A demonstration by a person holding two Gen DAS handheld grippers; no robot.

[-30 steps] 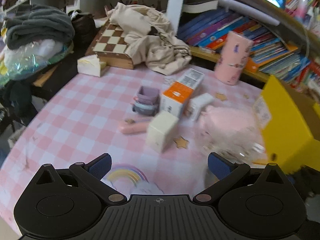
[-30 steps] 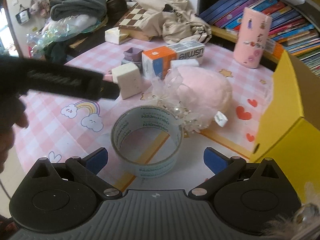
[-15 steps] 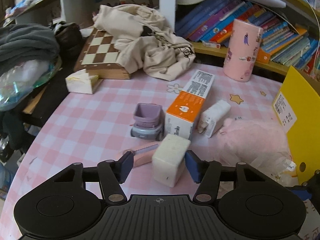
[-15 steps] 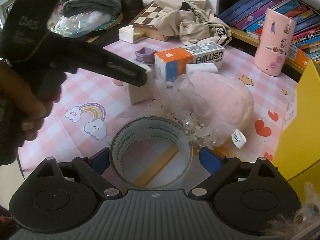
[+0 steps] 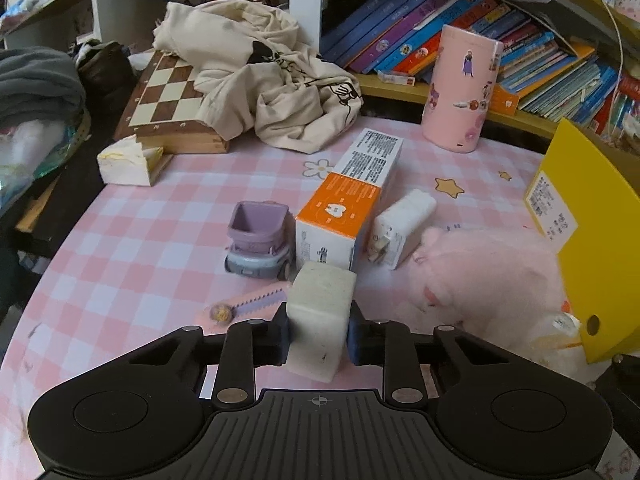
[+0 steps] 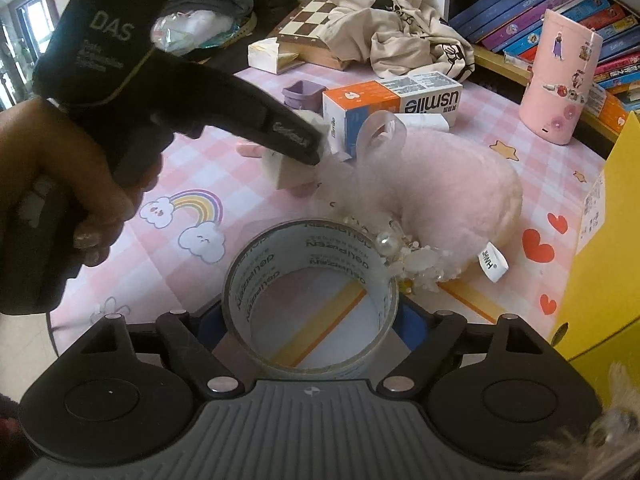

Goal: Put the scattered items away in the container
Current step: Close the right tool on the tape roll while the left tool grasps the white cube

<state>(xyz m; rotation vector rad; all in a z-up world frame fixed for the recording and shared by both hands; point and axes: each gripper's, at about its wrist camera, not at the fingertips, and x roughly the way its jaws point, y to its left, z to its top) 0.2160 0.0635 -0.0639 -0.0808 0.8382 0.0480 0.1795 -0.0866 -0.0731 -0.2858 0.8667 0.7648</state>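
Observation:
My left gripper (image 5: 318, 334) is shut on a cream block (image 5: 320, 316) on the pink checked table; the block also shows in the right wrist view (image 6: 290, 168) under the left gripper (image 6: 304, 146). My right gripper (image 6: 310, 320) is shut on a roll of clear tape (image 6: 310, 296) on the table. A pink plush (image 6: 436, 196) lies just beyond the tape. An orange and white box (image 5: 348, 200), a white charger (image 5: 400, 226), a purple toy truck (image 5: 258, 240) and a pink comb (image 5: 250, 304) lie ahead of the block. The yellow container (image 5: 592, 248) stands at the right.
A pink cylinder (image 5: 460, 88) stands at the back right before a shelf of books (image 5: 540, 56). A chessboard (image 5: 168, 96), a beige cloth (image 5: 264, 88) and a tissue pack (image 5: 128, 160) lie at the back left. The table edge falls away at the left.
My left gripper moved forward to the cream block and closed on it. My right gripper moved forward around the tape roll and closed on it.

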